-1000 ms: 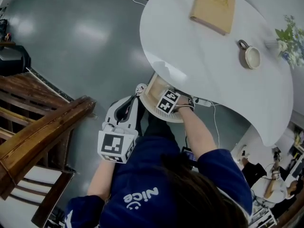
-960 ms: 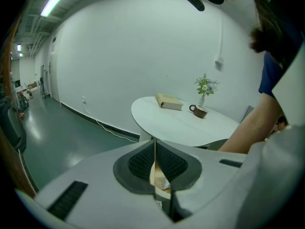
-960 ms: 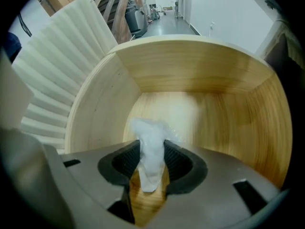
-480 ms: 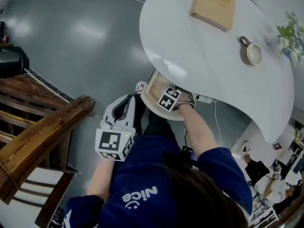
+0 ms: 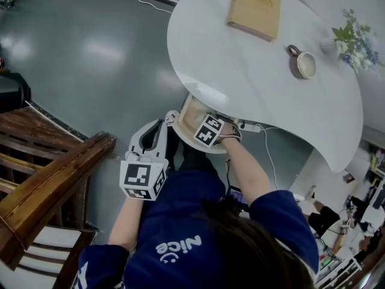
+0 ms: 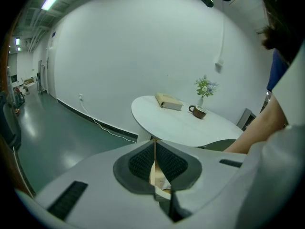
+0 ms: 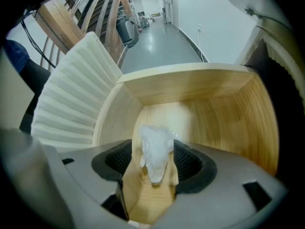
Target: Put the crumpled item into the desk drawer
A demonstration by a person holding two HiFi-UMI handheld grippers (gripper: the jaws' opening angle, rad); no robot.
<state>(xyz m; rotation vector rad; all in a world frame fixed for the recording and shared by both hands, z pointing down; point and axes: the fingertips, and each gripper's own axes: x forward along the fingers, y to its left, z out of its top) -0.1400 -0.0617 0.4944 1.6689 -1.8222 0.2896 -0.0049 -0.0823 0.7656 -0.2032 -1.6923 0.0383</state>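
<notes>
A crumpled white item [image 7: 155,151] lies low between the jaws of my right gripper [image 7: 152,163], inside the open wooden drawer [image 7: 190,89]. The jaws are opening and a gap shows beside the item on its left. In the head view the right gripper [image 5: 198,120] reaches into the drawer [image 5: 185,108] under the white desk [image 5: 240,65], and only its marker cube shows. My left gripper [image 5: 168,120] hangs just left of the drawer, its jaws together on nothing. In its own view the left gripper [image 6: 155,163] points towards the desk [image 6: 181,125].
On the desk are a tan book [image 5: 254,8], a cup [image 5: 301,63] and a small vase of flowers [image 5: 352,41]. A wooden railing [image 5: 54,179] stands at the left over the grey floor. A white cable [image 5: 264,155] hangs below the desk.
The head view has drifted a little. Both grippers stay about where they were, the right one still inside the drawer.
</notes>
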